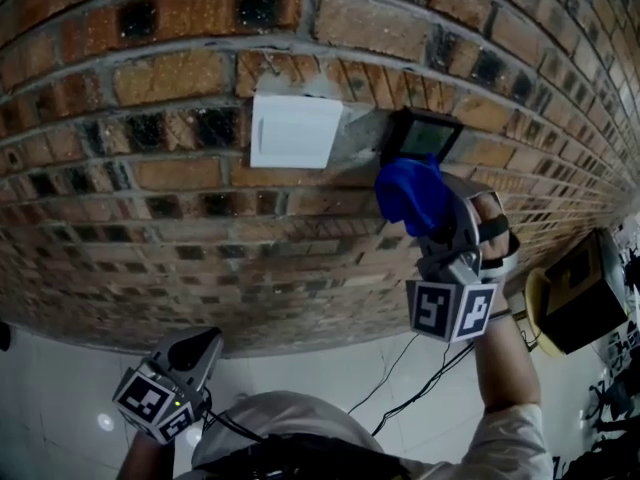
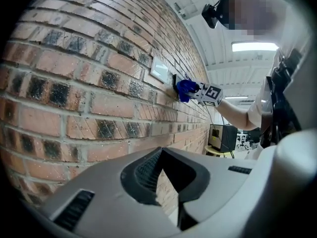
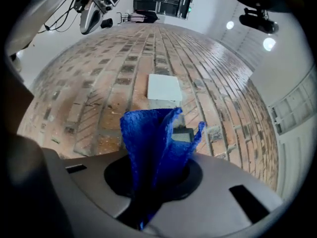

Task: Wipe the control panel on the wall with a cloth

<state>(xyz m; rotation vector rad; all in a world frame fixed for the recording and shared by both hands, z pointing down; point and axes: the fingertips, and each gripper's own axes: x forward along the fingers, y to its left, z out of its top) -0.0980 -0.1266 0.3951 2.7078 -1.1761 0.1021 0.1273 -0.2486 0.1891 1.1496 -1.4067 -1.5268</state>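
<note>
On the brick wall hangs a small dark control panel (image 1: 425,136) beside a white cover plate (image 1: 295,130). My right gripper (image 1: 428,226) is shut on a blue cloth (image 1: 413,194), raised to the panel's lower left edge; the cloth seems to touch or nearly touch it. In the right gripper view the cloth (image 3: 156,143) stands up out of the jaws and hides most of the panel (image 3: 182,134). My left gripper (image 1: 203,346) hangs low at the left, away from the wall plates, jaws together with nothing in them (image 2: 171,182). From there the cloth (image 2: 185,89) shows far off.
A black box (image 1: 580,293) rests on a round yellow stool at the right, near the wall's foot. Black cables (image 1: 400,378) trail over the pale floor below my right arm. The brick wall (image 1: 200,238) fills the rest.
</note>
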